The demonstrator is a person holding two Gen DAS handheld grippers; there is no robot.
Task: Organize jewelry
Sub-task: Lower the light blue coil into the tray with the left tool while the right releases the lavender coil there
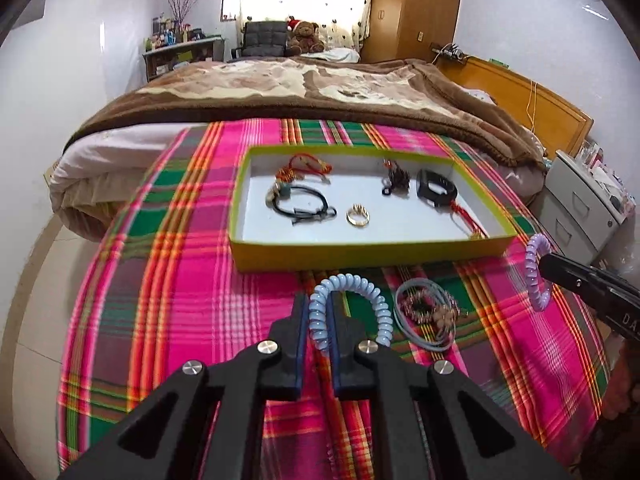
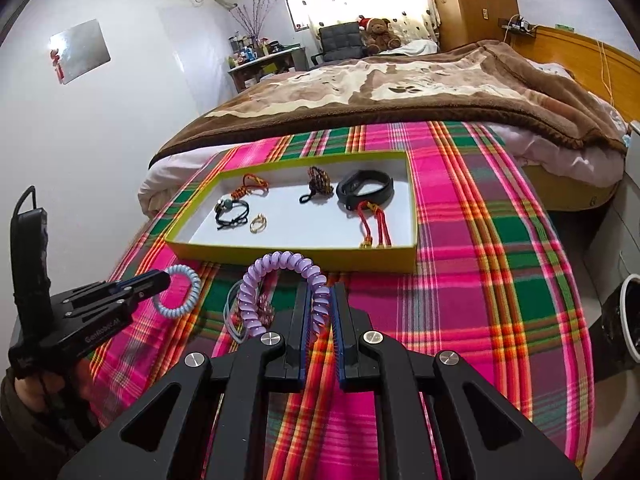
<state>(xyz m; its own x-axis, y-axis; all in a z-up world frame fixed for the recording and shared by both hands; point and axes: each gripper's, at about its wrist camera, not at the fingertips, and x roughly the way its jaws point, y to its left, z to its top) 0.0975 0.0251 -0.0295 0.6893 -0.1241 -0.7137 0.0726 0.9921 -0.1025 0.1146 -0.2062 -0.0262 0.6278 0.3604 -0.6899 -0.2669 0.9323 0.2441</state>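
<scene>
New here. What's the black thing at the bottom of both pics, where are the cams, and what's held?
No robot arm: a person holds a two-finger gripper in each hand, each with a fisheye camera looking along its fingers. The black struts at the bottom are the gripper itself.

The left wrist view shows the left gripper shut on a blue coil tie. The right wrist view shows the right gripper shut on a purple coil tie.

On the plaid cloth sits a green tray holding bracelets, a ring and a black band. More hair ties lie loose in front of it.
</scene>
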